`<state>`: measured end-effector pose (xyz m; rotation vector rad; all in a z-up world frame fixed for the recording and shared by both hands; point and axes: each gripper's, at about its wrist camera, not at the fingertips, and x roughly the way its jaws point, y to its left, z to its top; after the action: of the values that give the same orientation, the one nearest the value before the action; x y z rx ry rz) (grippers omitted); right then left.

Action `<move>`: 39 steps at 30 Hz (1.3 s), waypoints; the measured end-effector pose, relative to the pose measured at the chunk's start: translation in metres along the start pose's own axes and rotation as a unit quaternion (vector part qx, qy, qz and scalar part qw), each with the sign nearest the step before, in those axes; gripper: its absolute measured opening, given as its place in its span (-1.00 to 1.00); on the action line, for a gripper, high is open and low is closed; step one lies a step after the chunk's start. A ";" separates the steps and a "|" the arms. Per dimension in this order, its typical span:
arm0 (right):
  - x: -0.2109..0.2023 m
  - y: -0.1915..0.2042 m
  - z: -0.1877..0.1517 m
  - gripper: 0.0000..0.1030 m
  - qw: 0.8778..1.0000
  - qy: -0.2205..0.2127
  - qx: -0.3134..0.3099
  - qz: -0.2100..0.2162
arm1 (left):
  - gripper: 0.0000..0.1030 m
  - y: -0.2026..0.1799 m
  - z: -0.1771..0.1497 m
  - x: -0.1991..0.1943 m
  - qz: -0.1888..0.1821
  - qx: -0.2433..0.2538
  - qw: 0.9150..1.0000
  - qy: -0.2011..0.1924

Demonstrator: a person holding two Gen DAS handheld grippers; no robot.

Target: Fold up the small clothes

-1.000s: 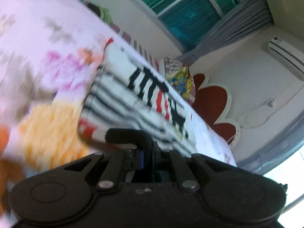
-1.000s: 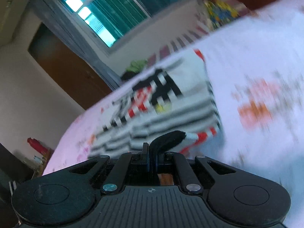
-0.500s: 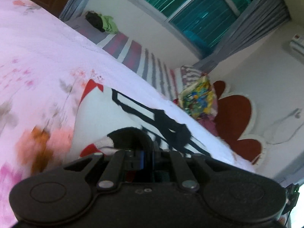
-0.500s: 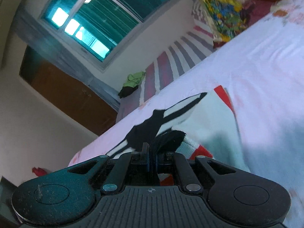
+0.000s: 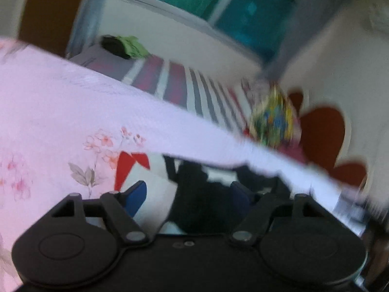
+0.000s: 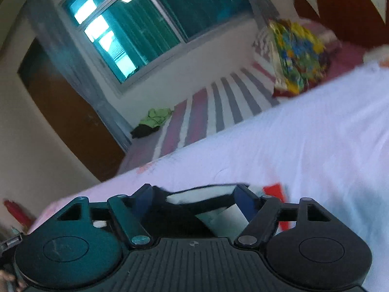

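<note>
On the bed point(image 5: 60, 112), both claws, left point(image 5: 188, 194) and right point(image 6: 194, 197), just opened wide and dropped the shirt point(image 5: 158, 182); this fold looks done.

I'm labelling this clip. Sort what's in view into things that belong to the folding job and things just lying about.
Belongs to the job:
- shirt
- left gripper
- right gripper
- floral bedsheet

Just lying about:
- green cloth
- colourful pillow
- striped blanket

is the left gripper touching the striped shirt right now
Cannot tell. In the left wrist view the left gripper has its jaws spread wide with the shirt lying between the blue fingers, but motion blur hides whether either pad meets the cloth.
</note>
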<state>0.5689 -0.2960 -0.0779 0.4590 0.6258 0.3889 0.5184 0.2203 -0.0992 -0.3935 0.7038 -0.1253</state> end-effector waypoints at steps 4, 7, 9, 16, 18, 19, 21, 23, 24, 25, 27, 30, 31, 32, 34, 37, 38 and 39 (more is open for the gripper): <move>0.014 0.012 -0.004 0.37 0.997 0.038 -0.073 -0.004 | 0.16 -0.017 -0.003 0.012 0.026 0.080 0.996 0.023; 0.033 0.023 -0.017 0.36 0.990 0.070 -0.116 -0.025 | 0.33 -0.036 -0.004 0.025 0.077 0.150 0.985 0.030; 0.050 0.029 -0.027 0.30 0.983 0.089 -0.151 -0.051 | 0.42 -0.047 -0.009 0.030 0.097 0.201 0.974 0.023; 0.079 0.033 -0.053 -0.75 0.973 0.102 -0.193 -0.072 | -0.84 -0.066 -0.012 0.040 0.083 0.223 0.970 0.047; 0.072 0.036 -0.054 -0.98 0.973 0.075 -0.205 -0.073 | -0.89 -0.069 -0.012 0.032 0.078 0.225 0.971 0.025; 0.066 0.037 -0.051 -0.97 0.975 0.057 -0.202 -0.072 | -0.89 -0.071 -0.013 0.023 0.073 0.224 0.972 -0.001; 0.049 0.041 -0.046 -0.98 0.979 0.010 -0.194 -0.059 | -0.89 -0.072 -0.012 0.011 0.065 0.215 0.973 -0.046; 0.044 0.046 -0.042 -0.98 0.978 -0.015 -0.201 -0.063 | -0.89 -0.068 -0.012 0.002 0.065 0.197 0.975 -0.076; 0.046 0.046 -0.041 -0.97 0.978 -0.021 -0.198 -0.064 | -0.89 -0.068 -0.010 0.005 0.071 0.191 0.976 -0.078; 0.049 0.048 -0.039 -0.97 0.978 -0.019 -0.196 -0.067 | -0.89 -0.066 -0.009 0.009 0.078 0.185 0.977 -0.077; 0.065 0.044 -0.040 -0.97 0.977 0.005 -0.194 -0.085 | -0.89 -0.064 -0.006 0.023 0.089 0.180 0.978 -0.054; 0.100 0.034 -0.054 -0.98 0.967 0.083 -0.199 -0.136 | -0.53 -0.061 -0.012 0.058 0.117 0.181 0.976 0.013; 0.098 0.034 -0.055 -0.86 0.970 0.068 -0.192 -0.134 | 0.11 -0.062 -0.011 0.059 0.132 0.176 0.975 0.014; 0.093 0.037 -0.053 -0.61 0.972 0.060 -0.185 -0.135 | 0.82 -0.064 -0.011 0.056 0.159 0.173 0.972 0.012; 0.072 0.043 -0.053 0.98 0.974 0.021 -0.180 -0.140 | 0.81 -0.070 -0.015 0.036 0.165 0.191 0.967 -0.022; 0.043 0.057 -0.058 1.00 0.972 -0.016 -0.200 -0.121 | 0.83 -0.079 -0.027 -0.001 0.174 0.179 0.967 -0.054; 0.038 0.060 -0.060 1.00 0.973 -0.016 -0.200 -0.114 | 0.83 -0.085 -0.035 -0.013 0.186 0.189 0.961 -0.074; 0.031 0.063 -0.062 1.00 0.973 -0.021 -0.201 -0.113 | 0.83 -0.096 -0.046 -0.025 0.207 0.218 0.948 -0.105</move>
<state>0.5393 -0.2110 -0.1044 0.0074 0.5334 0.2788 0.4712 0.1244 -0.0779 0.1693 0.5146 0.1581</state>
